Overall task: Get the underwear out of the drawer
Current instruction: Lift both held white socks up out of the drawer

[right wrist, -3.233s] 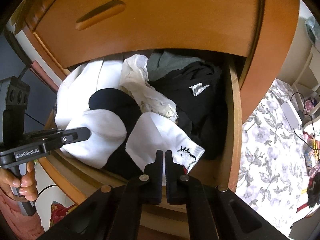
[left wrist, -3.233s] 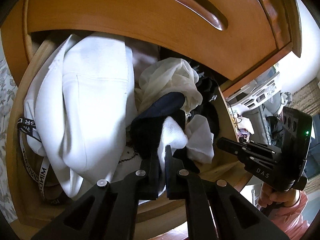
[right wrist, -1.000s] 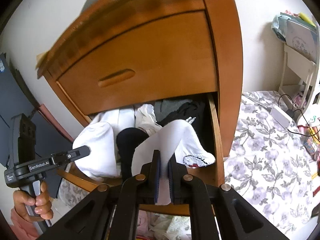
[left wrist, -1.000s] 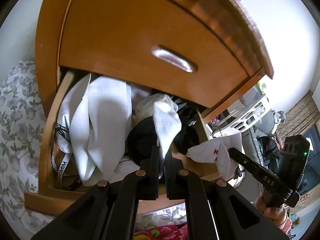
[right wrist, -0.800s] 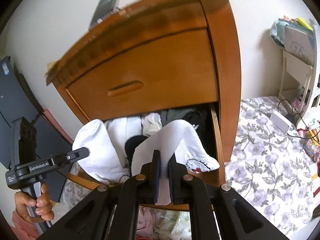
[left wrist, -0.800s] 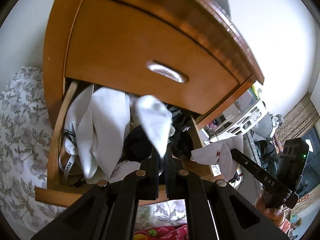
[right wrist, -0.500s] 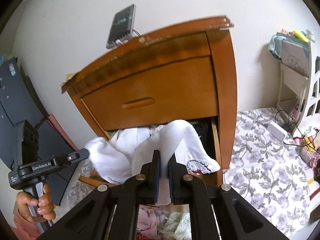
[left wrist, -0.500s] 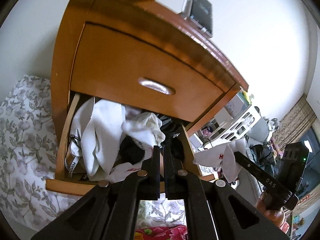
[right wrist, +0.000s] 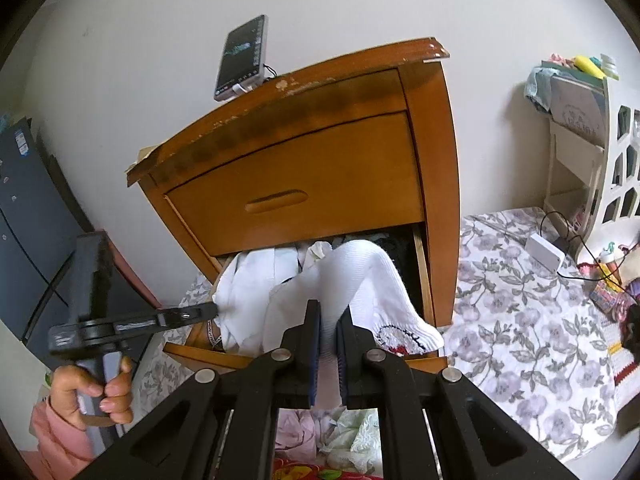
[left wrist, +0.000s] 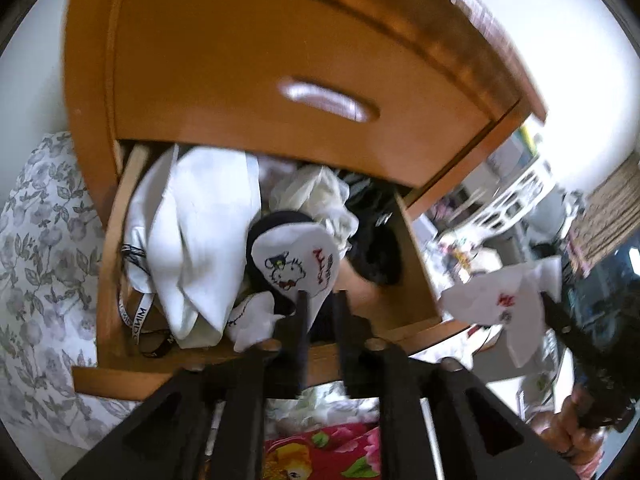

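The wooden drawer [left wrist: 108, 280] stands pulled out under the nightstand [right wrist: 300, 184], stuffed with clothes. My left gripper [left wrist: 320, 308] is shut on white underwear with a cartoon print [left wrist: 296, 260], which hangs just over the drawer's front. The right wrist view shows that gripper [right wrist: 212, 310] at the left with its white cloth [right wrist: 240, 300]. My right gripper [right wrist: 328, 316] is shut on a second white underwear [right wrist: 360, 276] with red and black stitching, held up clear of the drawer. In the left wrist view it [left wrist: 548, 304] carries that piece [left wrist: 492, 296] at the right.
A big white garment [left wrist: 200, 232], a cream cloth [left wrist: 316, 196] and black clothes [left wrist: 376, 256] fill the drawer. A phone [right wrist: 240, 60] leans on the nightstand top. Floral bedding [right wrist: 520, 320] lies right, with a white box [right wrist: 546, 252] and a shelf [right wrist: 580, 160]. A hand [right wrist: 100, 392] grips the left handle.
Both grippers lifted their white pieces up out of the drawer and pulled back. The left view has since swung closer to the drawer again, and the right gripper has drawn farther away.
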### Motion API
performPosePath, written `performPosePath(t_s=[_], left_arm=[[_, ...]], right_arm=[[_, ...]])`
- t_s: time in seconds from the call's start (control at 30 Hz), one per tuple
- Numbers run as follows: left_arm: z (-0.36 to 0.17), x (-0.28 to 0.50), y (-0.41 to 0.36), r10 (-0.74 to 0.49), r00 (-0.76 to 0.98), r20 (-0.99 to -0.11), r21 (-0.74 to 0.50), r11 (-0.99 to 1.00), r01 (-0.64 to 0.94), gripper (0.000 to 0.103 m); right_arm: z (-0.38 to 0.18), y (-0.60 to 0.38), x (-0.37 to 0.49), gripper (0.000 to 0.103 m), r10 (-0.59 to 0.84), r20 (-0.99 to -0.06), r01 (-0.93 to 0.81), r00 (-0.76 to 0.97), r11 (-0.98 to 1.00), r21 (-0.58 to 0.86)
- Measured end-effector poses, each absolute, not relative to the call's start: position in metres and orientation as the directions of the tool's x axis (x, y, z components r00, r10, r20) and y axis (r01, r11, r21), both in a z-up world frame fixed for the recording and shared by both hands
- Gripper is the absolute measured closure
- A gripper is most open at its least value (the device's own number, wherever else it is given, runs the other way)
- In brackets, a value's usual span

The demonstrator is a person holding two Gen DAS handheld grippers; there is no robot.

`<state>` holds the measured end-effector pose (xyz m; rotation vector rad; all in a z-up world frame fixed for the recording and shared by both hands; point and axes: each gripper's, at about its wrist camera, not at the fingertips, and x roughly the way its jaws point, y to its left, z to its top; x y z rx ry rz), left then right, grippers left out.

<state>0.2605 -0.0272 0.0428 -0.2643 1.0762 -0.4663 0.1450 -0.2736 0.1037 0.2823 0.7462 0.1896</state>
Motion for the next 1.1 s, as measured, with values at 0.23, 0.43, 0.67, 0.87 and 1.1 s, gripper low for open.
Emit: performPosePath(t_s=[0.23, 0.43, 0.67, 0.87, 1.1], left_arm=[[0.014, 0.282, -0.071, -0.406, 0.325, -0.854, -0.319, 0.902, 0.29, 0.066], [-0.016, 0.301, -0.082, -0.325, 0.276, -0.905, -0.257, 0.932, 0.256, 0.066], [-0.032, 0.306, -0.083, -0.342, 0.25, -0.906, -0.277, 0.924, 0.263, 0.093], [-0.023, 0.303, -0.059, -0.442, 0.317, -0.839, -0.397, 0.896, 0.197, 0.096], [-0.003, 0.29, -0.017, -0.514, 0.432, -0.741, -0.507, 0.85, 0.142, 0.097]], right_arm=[[0.091, -0.278, 0.156, 0.095, 0.278, -0.654, -0.065, 0.704, 0.941, 0.331], [0.08, -0.281, 0.165, 0.095, 0.292, -0.667, -0.065, 0.686, 0.937, 0.343], [0.067, -0.281, 0.177, 0.095, 0.311, -0.678, -0.069, 0.666, 0.931, 0.359], [0.063, -0.282, 0.179, 0.095, 0.312, -0.683, -0.06, 0.661, 0.929, 0.366], [0.06, -0.282, 0.18, 0.095, 0.308, -0.688, -0.052, 0.657, 0.929, 0.367]])
